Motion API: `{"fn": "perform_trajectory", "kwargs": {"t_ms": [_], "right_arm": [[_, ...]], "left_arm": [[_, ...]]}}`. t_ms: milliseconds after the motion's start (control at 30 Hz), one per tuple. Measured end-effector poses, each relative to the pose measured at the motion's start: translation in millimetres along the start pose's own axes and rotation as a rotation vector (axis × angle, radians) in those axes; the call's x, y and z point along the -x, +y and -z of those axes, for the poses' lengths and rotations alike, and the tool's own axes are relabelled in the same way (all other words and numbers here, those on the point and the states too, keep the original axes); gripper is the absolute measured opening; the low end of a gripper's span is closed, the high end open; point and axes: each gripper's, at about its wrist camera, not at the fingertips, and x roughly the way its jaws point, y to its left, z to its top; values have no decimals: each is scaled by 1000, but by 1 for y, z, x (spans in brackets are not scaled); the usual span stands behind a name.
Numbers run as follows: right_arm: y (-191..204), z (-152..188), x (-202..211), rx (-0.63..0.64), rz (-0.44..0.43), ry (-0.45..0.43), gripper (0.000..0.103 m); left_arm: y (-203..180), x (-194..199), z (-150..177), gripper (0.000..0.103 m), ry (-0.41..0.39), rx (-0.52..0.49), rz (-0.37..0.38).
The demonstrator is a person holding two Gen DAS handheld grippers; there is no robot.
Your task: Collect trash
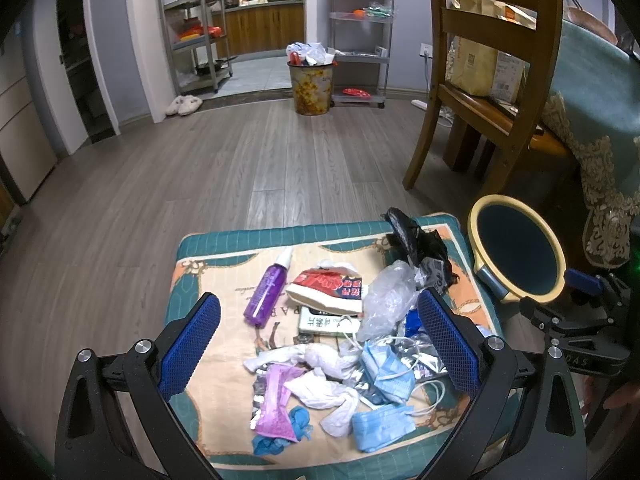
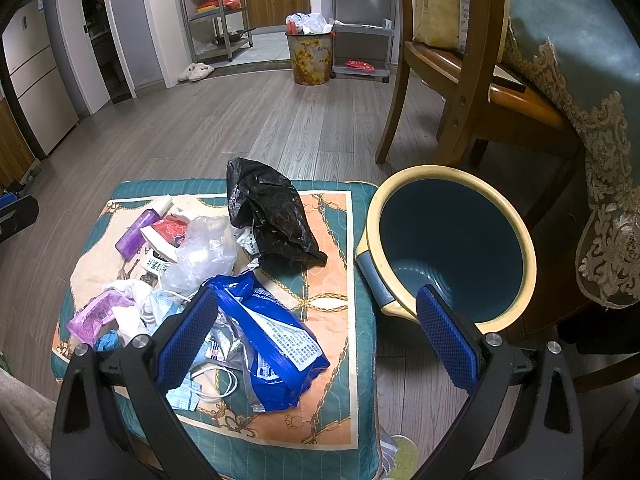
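A teal and orange cushion (image 1: 224,256) (image 2: 328,240) holds a heap of trash: a purple spray bottle (image 1: 267,292) (image 2: 136,232), a red and white pack (image 1: 324,288), clear plastic (image 1: 386,296) (image 2: 204,252), a black bag (image 1: 416,240) (image 2: 268,216), blue face masks (image 1: 384,424), white tissues (image 1: 320,392), a pink wrapper (image 1: 276,404) (image 2: 94,320) and a blue wipes pack (image 2: 276,344). A blue bin with a cream rim (image 1: 516,248) (image 2: 452,244) stands right of the cushion. My left gripper (image 1: 318,344) is open above the heap. My right gripper (image 2: 316,336) is open over the wipes pack, beside the bin.
A wooden chair (image 1: 480,92) (image 2: 452,80) and a table with a teal lace-edged cloth (image 1: 592,128) (image 2: 580,80) stand to the right. A full flowered waste basket (image 1: 312,80) (image 2: 310,56) stands far back by metal shelves (image 1: 360,32). Grey wood floor (image 1: 200,168) surrounds the cushion.
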Motion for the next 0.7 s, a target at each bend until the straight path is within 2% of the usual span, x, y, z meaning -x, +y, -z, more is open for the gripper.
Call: {"fn": "perform_trajectory", "kwargs": {"t_ms": [700], "right_arm": [[-2,0,1,0,5,5,97]], "left_arm": [[0,2,-3,98,-1,-1,5]]}}
